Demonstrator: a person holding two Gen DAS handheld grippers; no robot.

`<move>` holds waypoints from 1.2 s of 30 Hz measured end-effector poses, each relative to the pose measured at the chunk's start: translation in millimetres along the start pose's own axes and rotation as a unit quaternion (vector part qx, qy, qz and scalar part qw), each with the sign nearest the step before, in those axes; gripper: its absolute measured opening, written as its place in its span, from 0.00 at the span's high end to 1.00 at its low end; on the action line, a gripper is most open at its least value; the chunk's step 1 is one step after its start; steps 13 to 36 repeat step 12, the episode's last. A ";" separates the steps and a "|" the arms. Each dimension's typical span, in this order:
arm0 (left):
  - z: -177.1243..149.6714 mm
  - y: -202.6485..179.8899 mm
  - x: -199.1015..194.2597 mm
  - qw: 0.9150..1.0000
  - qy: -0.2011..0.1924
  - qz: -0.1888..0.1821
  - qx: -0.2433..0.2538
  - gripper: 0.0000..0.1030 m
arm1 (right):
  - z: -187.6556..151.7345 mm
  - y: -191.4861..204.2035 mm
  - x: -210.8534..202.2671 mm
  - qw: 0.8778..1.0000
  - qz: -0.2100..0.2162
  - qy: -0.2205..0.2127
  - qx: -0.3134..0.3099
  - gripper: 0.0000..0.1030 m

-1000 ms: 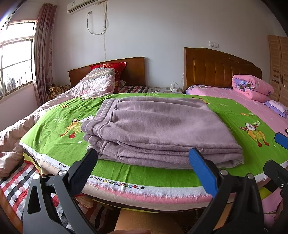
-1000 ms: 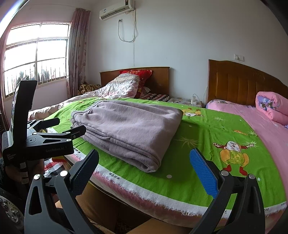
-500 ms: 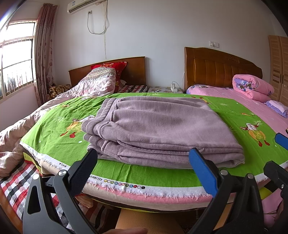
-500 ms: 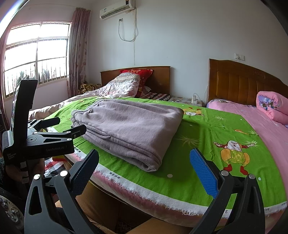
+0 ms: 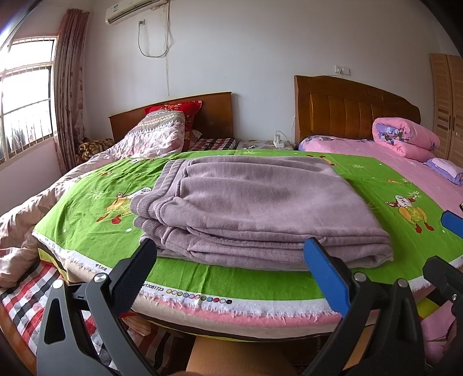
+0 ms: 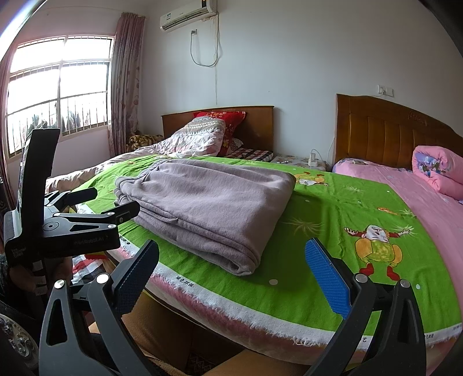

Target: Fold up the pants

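Mauve and fleecy, the pants (image 5: 260,211) are lying folded into a thick stack on the green cartoon-print sheet (image 5: 95,219) that is covering the near end of the bed, with the ribbed waistband facing the window side and the folded edges facing the foot of the bed. In the left wrist view the left tongs (image 5: 231,260) are hovering just short of the near edge of the stack, spread wide apart with nothing between them; one black pad and one blue pad are framing the pile without touching it. In the right wrist view the right tongs (image 6: 231,260) are likewise gaping wide and gripping nothing, sitting over the fringed white and pink hem of the sheet, to the right of the stack's rounded corner. The same view is showing the left tongs (image 6: 95,202) from the side, near the waistband end and apart from the cloth. A crumpled pale quilt (image 5: 156,138) and a red pillow (image 5: 176,111) are lying against the wooden headboard (image 5: 214,112) beyond, and a rolled pink blanket (image 5: 405,137) is resting on the neighbouring pink bed (image 5: 376,156). An air conditioner (image 6: 188,14) is hanging high on the white wall.
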State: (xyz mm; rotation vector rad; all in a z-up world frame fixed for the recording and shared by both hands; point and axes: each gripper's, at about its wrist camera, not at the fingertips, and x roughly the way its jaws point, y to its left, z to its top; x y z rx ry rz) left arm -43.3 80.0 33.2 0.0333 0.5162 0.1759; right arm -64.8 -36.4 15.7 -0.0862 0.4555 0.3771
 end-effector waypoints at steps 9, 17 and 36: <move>-0.4 4.6 0.4 1.000 -0.003 0.017 -0.006 0.01 | 0.0 -1.7 0.3 1.000 0.001 0.000 0.001 0.05; 0.0 7.9 1.3 1.000 -0.001 0.019 -0.011 0.01 | -0.1 -3.0 0.1 1.000 0.002 0.000 0.001 0.05; 0.0 7.9 1.3 1.000 -0.001 0.019 -0.011 0.01 | -0.1 -3.0 0.1 1.000 0.002 0.000 0.001 0.05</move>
